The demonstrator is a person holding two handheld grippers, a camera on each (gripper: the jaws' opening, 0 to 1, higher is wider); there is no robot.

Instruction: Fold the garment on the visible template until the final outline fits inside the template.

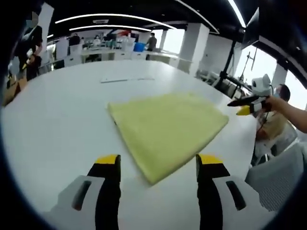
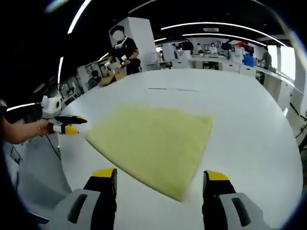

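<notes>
A yellow garment (image 1: 168, 129), folded into a flat four-sided shape, lies on the white table (image 1: 62, 139). In the left gripper view my left gripper (image 1: 159, 163) hovers open above the table, and the cloth's near corner points into the gap between its jaws. My right gripper (image 1: 247, 105), held by a hand, hangs off the cloth's right corner. In the right gripper view the garment (image 2: 153, 143) spreads ahead of my open right gripper (image 2: 160, 176), with nothing between its jaws. The left gripper (image 2: 67, 125) floats beside the cloth's left corner.
Thin pale marks (image 1: 127, 79) lie on the table beyond the cloth, also as marks (image 2: 172, 89) in the right gripper view. A person in black (image 2: 122, 48) stands at the table's far edge. A grey chair (image 1: 278, 177) sits off the table's right rim.
</notes>
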